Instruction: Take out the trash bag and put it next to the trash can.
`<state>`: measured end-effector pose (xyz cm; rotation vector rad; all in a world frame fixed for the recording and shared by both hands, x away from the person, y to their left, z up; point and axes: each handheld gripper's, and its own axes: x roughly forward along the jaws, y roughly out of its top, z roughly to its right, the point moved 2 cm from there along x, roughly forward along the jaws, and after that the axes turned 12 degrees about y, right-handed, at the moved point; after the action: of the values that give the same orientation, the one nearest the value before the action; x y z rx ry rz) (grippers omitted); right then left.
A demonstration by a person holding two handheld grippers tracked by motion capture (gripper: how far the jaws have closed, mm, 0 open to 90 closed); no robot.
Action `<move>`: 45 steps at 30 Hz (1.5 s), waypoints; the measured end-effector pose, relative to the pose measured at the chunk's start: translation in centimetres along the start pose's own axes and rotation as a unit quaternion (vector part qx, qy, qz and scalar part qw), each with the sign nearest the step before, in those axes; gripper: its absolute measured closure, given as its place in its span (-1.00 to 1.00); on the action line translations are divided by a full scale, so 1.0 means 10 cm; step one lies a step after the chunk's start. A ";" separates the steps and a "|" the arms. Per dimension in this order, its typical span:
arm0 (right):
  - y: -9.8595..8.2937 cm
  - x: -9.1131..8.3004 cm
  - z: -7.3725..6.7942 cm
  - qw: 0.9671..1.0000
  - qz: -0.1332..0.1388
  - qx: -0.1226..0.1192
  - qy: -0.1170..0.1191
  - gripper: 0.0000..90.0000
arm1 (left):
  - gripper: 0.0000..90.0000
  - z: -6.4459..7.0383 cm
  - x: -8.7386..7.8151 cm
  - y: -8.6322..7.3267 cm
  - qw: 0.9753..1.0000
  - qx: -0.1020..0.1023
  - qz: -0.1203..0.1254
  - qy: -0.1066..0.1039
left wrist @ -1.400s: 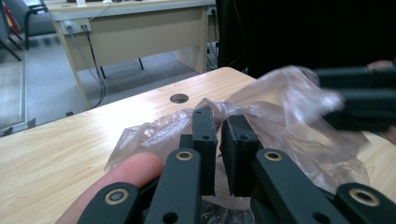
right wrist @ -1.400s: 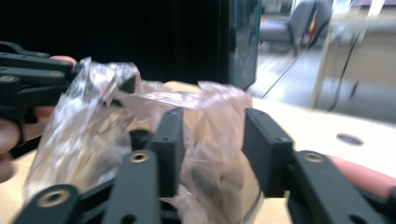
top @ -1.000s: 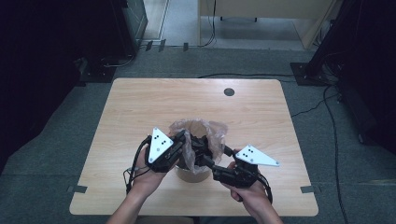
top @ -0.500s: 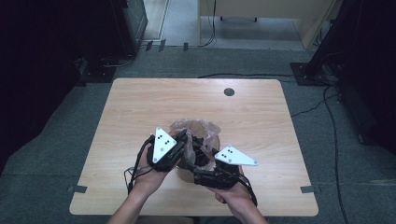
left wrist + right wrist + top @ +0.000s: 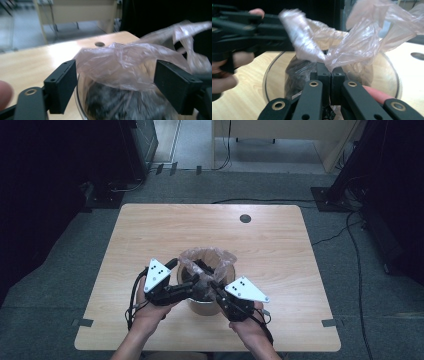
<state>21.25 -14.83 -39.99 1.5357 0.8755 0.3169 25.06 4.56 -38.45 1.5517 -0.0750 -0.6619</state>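
Pinching the unmarked plastic bag (image 5: 352, 47) (translucent pink), right gripper (image 5: 329, 72).

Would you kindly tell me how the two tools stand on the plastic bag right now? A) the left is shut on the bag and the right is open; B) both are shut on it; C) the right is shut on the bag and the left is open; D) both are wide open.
C: the right tool has its jaws pressed together on the plastic bag, while the left tool has its jaws spread wide around the film.
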 end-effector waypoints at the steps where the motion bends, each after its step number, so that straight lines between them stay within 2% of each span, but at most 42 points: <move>1: 0.02 0.00 0.00 1.000 0.004 -0.001 -0.004 1.00 | -0.60 -0.02 -0.02 -0.01 1.000 -0.001 0.001 0.000; 6: 0.13 -0.03 -0.02 0.999 0.028 -0.019 -0.012 1.00 | -0.60 -0.18 -0.10 -0.07 1.000 -0.010 -0.006 0.014; 10: 0.22 -0.05 -0.04 0.998 0.043 -0.034 -0.017 1.00 | -0.59 -0.35 -0.12 -0.22 0.999 -0.024 -0.019 0.035; 12: 0.26 -0.06 -0.06 0.998 0.050 -0.039 -0.018 1.00 | -0.60 -0.45 -0.11 -0.32 0.998 -0.032 -0.026 0.048; 13: 0.28 -0.07 -0.06 0.998 0.053 -0.041 -0.020 1.00 | -0.65 -0.51 -0.12 -0.35 0.998 -0.050 -0.021 0.042; 14: 0.30 -0.07 -0.06 0.997 0.057 -0.042 -0.021 1.00 | -0.67 -0.56 -0.12 -0.39 0.997 -0.053 -0.027 0.052; 15: 0.31 -0.08 -0.06 0.997 0.060 -0.042 -0.022 1.00 | -0.67 -0.60 -0.11 -0.43 0.996 -0.047 -0.036 0.068; 16: 0.33 -0.09 -0.06 0.997 0.064 -0.044 -0.025 1.00 | -0.67 -0.64 -0.11 -0.47 0.995 -0.051 -0.041 0.074; 18: 0.36 -0.10 -0.06 0.996 0.071 -0.045 -0.026 1.00 | -0.67 -0.71 -0.14 -0.54 0.995 -0.067 -0.038 0.069; 22: 0.41 -0.12 -0.06 0.995 0.083 -0.049 -0.030 1.00 | -0.67 -0.85 -0.15 -0.71 0.992 -0.067 -0.050 0.093; 25: 0.46 -0.13 -0.06 0.994 0.090 -0.051 -0.030 1.00 | -0.67 -0.96 -0.12 -0.87 0.989 -0.063 -0.070 0.118; 30: 0.55 -0.15 -0.07 0.992 0.103 -0.059 -0.030 1.00 | -0.67 -1.16 -0.08 -1.14 0.980 -0.061 -0.113 0.150; 33: 0.61 -0.18 -0.07 0.992 0.110 -0.062 -0.031 1.00 | -0.67 -1.26 -0.08 -1.27 0.974 -0.040 -0.133 0.180; 37: 0.68 -0.22 -0.05 0.990 0.120 -0.066 -0.034 1.00 | -0.67 -1.40 -0.08 -1.45 0.967 -0.042 -0.160 0.196; 40: 0.73 -0.24 -0.02 0.989 0.126 -0.064 -0.038 1.00 | -0.67 -1.46 -0.07 -1.53 0.961 -0.027 -0.179 0.210; 42: 0.77 -0.27 0.00 0.988 0.131 -0.065 -0.040 1.00 | -0.67 -1.48 -0.07 -1.52 0.962 -0.036 -0.173 0.208; 45: 0.84 -0.31 0.02 0.987 0.142 -0.067 -0.043 1.00 | -0.67 -1.47 -0.05 -1.52 0.961 -0.034 -0.179 0.210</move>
<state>22.12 -16.51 -31.19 1.5367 0.5551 0.5008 25.95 19.68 -53.23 1.6232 0.5530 -0.5927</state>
